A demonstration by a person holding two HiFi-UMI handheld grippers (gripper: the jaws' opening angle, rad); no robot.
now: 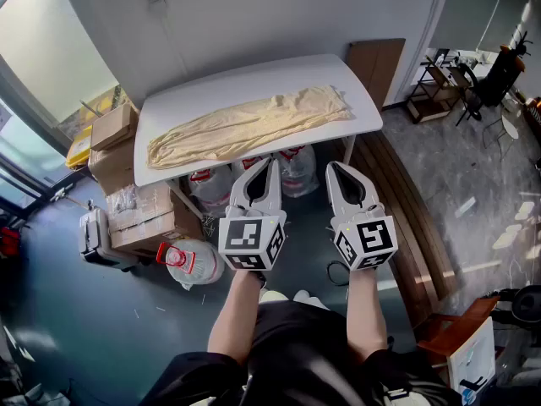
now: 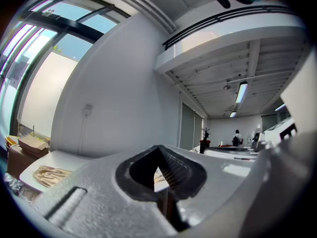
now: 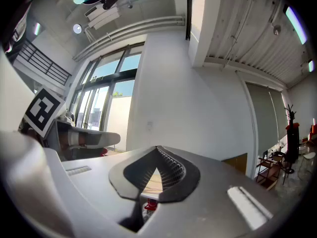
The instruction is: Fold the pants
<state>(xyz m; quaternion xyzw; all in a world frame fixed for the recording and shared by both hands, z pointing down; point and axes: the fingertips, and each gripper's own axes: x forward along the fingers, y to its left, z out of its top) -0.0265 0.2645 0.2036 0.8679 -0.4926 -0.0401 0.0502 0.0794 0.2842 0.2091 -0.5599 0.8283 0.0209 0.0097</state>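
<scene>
My left claw (image 1: 270, 167) is pinched together at the tips with nothing in it, and my right claw (image 1: 333, 171) is the same: jaws closed on each other, empty. I hold the two side by side and level, pointing at the surface (image 1: 211, 91), both short of its near edge and touching nothing.

Past the tips, the cream pants (image 1: 254, 123) lie on the white surface, stretched lengthwise. They run from close to the near left corner across the middle toward the right edge, with soft wrinkles along the legs. Neither claw is near the cloth.

Under the surface, just behind my claws, sit clear plastic bags (image 1: 211, 189) with red print. Cardboard boxes (image 1: 114, 125) are stacked by the left edge, and a pale suitcase (image 1: 95, 235) stands on the floor beside them. Long wooden planks (image 1: 406, 201) lie on the floor to the right.
</scene>
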